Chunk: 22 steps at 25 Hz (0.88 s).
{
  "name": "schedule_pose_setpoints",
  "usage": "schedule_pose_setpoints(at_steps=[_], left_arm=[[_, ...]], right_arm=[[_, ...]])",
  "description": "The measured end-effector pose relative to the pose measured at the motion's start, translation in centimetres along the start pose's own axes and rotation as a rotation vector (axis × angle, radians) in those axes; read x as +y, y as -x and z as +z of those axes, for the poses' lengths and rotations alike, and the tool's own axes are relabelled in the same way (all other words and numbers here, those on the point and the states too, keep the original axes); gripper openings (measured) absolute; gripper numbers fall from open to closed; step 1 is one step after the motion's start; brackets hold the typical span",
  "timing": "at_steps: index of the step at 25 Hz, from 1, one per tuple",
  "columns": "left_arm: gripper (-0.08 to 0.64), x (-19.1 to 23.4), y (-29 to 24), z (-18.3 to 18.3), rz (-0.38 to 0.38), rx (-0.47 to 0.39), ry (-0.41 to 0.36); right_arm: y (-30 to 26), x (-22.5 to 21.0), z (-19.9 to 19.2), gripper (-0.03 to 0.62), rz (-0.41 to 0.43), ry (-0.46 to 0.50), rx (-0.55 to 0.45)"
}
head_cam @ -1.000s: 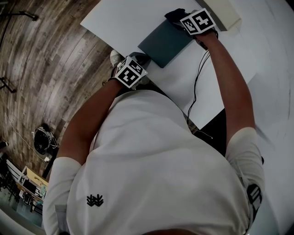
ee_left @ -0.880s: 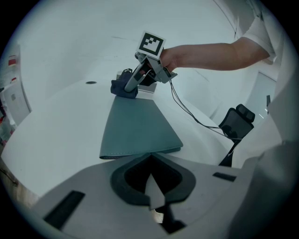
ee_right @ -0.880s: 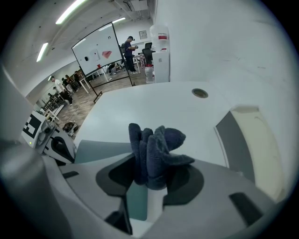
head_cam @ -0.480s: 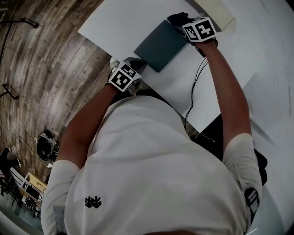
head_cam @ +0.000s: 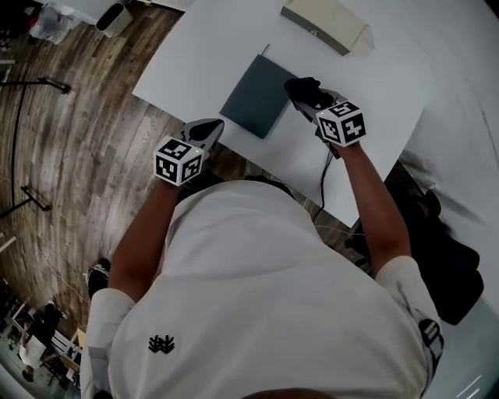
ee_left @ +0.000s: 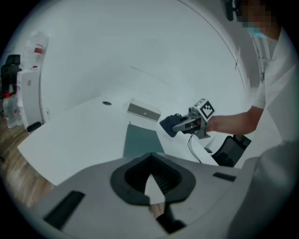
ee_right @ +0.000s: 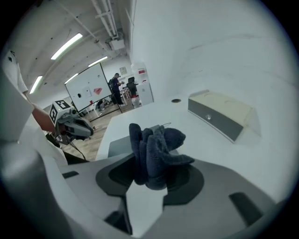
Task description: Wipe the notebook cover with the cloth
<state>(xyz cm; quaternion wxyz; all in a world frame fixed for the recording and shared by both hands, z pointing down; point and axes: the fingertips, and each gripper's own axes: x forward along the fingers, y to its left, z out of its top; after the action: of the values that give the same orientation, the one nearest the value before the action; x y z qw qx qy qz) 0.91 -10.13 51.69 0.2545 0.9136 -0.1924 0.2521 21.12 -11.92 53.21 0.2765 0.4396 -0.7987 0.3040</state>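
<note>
A dark teal notebook [head_cam: 256, 97] lies flat on the white table [head_cam: 210, 47], near its front edge; it also shows in the left gripper view [ee_left: 140, 140]. My right gripper [head_cam: 312, 100] is shut on a bunched dark blue cloth [ee_right: 156, 142], held just right of the notebook and raised off the table. In the left gripper view that cloth [ee_left: 170, 125] hangs clear of the cover. My left gripper [head_cam: 204, 131] hovers beside the table's front edge, left of the notebook, its jaws together with nothing in them [ee_left: 150, 158]. The notebook [ee_right: 119, 145] shows behind the cloth.
A beige box [head_cam: 323, 23] sits at the table's far side. A black cable [head_cam: 323, 175] hangs from the right gripper. A black chair [head_cam: 437, 241] stands at the right. Wooden floor [head_cam: 70, 117] lies left of the table. People stand far off by a whiteboard [ee_right: 88, 88].
The left gripper has drawn back from the notebook's near corner, off the table edge. The right gripper with the cloth has come off the notebook's far corner to beside its right edge.
</note>
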Motion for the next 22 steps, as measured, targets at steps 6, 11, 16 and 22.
schedule_pose_setpoints(at_steps=[6, 11, 16, 22], left_arm=[[0.006, -1.9, 2.4, 1.9, -0.129, -0.021, -0.078], [0.006, -2.3, 4.5, 4.0, -0.230, -0.047, -0.135], [0.006, -1.7, 7.7, 5.2, -0.316, -0.053, -0.199], [0.006, -0.5, 11.8, 5.6, -0.390, -0.054, -0.255]], right_arm=[[4.8, 6.3, -3.6, 0.161, -0.101, -0.155, -0.148], [6.2, 11.5, -5.2, 0.161, -0.202, -0.253, -0.214], [6.2, 17.3, -3.4, 0.161, -0.251, -0.282, -0.274], [6.2, 21.9, -1.1, 0.161, -0.338, -0.316, -0.349]])
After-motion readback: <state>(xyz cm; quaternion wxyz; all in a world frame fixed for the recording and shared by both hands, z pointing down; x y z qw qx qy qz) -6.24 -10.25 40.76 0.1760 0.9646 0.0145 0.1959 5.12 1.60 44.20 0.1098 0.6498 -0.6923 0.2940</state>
